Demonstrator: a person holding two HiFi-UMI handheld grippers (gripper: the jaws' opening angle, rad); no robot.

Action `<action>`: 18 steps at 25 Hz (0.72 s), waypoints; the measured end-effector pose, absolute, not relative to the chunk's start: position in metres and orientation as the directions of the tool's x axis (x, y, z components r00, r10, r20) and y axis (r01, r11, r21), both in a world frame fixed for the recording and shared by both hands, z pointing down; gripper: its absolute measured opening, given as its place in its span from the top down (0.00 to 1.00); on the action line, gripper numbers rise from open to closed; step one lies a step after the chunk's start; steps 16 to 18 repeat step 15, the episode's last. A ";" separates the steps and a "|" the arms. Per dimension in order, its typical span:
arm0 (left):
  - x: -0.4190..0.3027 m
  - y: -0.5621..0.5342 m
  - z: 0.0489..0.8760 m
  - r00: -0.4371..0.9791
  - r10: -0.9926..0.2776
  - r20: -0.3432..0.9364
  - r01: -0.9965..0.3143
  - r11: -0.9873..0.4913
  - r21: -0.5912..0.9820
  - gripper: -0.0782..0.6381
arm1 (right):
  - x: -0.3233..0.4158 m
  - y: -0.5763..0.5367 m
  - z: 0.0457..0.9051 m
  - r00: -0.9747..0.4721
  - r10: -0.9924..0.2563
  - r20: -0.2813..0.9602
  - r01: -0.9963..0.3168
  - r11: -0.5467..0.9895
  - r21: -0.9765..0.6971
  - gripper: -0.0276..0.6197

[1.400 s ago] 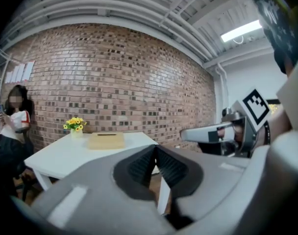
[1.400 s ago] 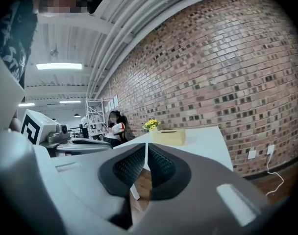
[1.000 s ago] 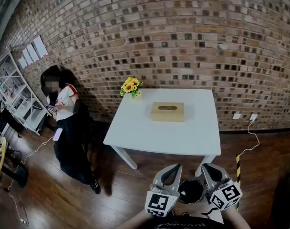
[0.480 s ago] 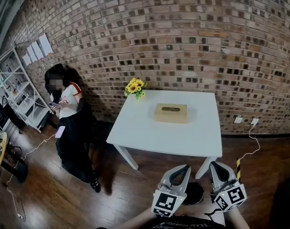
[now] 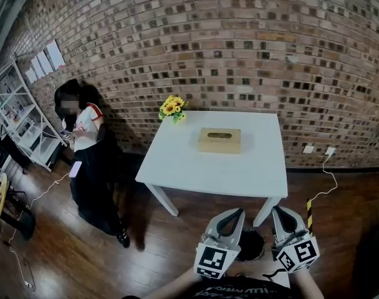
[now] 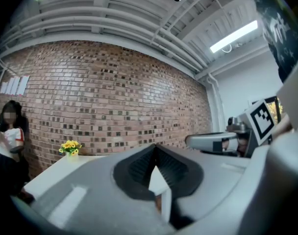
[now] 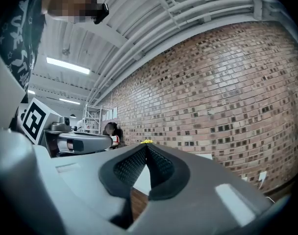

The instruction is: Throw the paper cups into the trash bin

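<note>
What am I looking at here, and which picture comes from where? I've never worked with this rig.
There is no robot arm: a person holds a two-jaw gripper in each hand. The wide picture comes from a camera on that person's head, looking down. The left gripper and right gripper show at the bottom, each with a marker cube. The other two pictures come from cameras riding on the grippers, looking along their own jaws. In both, the jaws are together with nothing between them. On the floor between the grippers is a dark round trash bin. Ahead stands a white table carrying a wooden tissue box and yellow flowers. No paper cups are in sight. A bystander stands at the left.
</note>
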State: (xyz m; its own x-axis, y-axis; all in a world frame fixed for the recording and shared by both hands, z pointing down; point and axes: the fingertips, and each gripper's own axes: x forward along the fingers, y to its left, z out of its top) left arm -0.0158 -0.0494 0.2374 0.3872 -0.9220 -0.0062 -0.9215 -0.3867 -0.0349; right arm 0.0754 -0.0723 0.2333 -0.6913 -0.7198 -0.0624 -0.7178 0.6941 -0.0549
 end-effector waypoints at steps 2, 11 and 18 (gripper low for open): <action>-0.016 -0.050 0.238 0.381 -0.924 -0.004 -0.924 -0.381 -0.031 0.88 | 0.077 -0.074 0.233 -0.692 -0.719 -0.065 -0.717 0.695 -0.054 0.95; -0.020 -0.055 0.236 0.368 -0.930 0.003 -0.929 -0.368 -0.030 0.88 | 0.076 -0.079 0.231 -0.693 -0.718 -0.062 -0.716 0.696 -0.053 0.95; -0.021 -0.056 0.239 0.358 -0.934 0.012 -0.933 -0.358 -0.027 0.88 | 0.077 -0.079 0.233 -0.692 -0.719 -0.062 -0.717 0.695 -0.055 0.95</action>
